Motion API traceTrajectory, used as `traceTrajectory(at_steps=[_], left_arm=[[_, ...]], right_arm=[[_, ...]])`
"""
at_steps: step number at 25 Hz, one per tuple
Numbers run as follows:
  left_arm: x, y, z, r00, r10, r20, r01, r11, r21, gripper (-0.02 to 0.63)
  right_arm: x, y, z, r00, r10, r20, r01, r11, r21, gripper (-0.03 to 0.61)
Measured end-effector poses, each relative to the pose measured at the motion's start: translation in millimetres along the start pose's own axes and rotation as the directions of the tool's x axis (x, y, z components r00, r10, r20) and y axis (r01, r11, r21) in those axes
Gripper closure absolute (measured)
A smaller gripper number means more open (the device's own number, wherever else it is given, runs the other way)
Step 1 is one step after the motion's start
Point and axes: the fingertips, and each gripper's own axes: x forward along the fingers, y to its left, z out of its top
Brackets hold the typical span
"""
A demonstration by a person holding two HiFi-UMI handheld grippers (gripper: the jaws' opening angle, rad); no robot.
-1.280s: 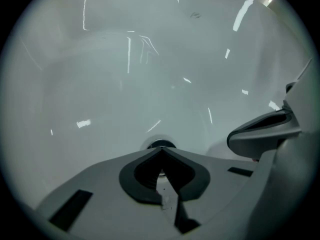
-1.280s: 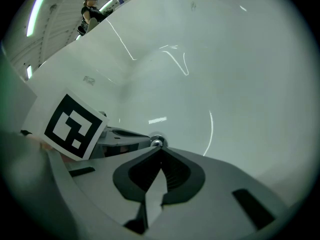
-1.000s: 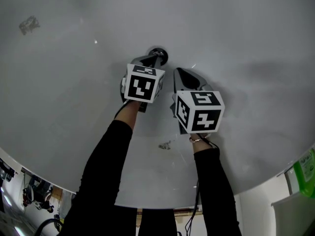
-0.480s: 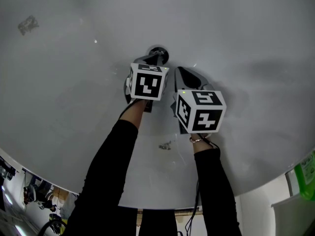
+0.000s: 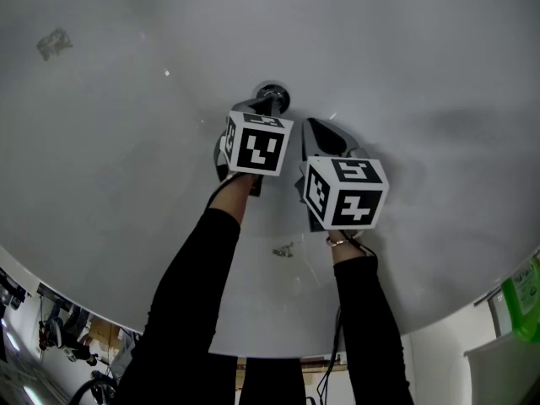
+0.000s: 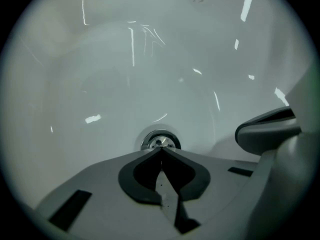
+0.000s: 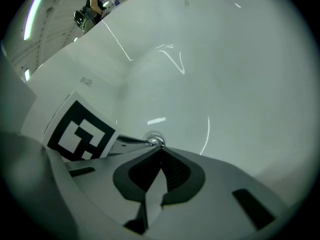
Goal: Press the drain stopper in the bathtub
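The round chrome drain stopper [image 5: 273, 96] sits in the white bathtub floor [image 5: 126, 142]. My left gripper [image 5: 268, 100] is shut, its tips resting at the stopper's near edge; in the left gripper view the closed tips [image 6: 161, 149] meet just below the stopper [image 6: 160, 140]. My right gripper [image 5: 309, 125] is shut too and hangs just right of the left one, short of the drain. In the right gripper view its closed tips [image 7: 159, 150] point toward the stopper [image 7: 155, 141], with the left gripper's marker cube [image 7: 80, 131] beside it.
The tub wall curves up all round [image 6: 150, 44]. A small grey mark [image 5: 284, 250] lies on the tub floor near my wrists, another [image 5: 54, 42] at far left. A green object [image 5: 525, 298] stands outside the tub rim at lower right.
The left gripper has shifted slightly right and forward, toward the stopper. The right gripper has barely moved.
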Motion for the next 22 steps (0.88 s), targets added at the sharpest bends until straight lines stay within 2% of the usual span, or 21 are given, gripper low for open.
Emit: traceTrajectory(at_steps=[9, 22], left_arm=[[-15, -1, 0, 0.999, -0.035, 0.041, 0.037, 0.998, -0.047, 0.611], [-75, -1, 31, 0.989, -0.049, 0.139, 0.055, 0.998, -0.040, 0.611]], right_arm=[[-9, 1, 4, 1.000, -0.006, 0.002, 0.006, 1.000, 0.007, 0.577], [-42, 26, 35, 0.999, -0.011, 0.040, 0.013, 0.999, -0.041, 0.577]])
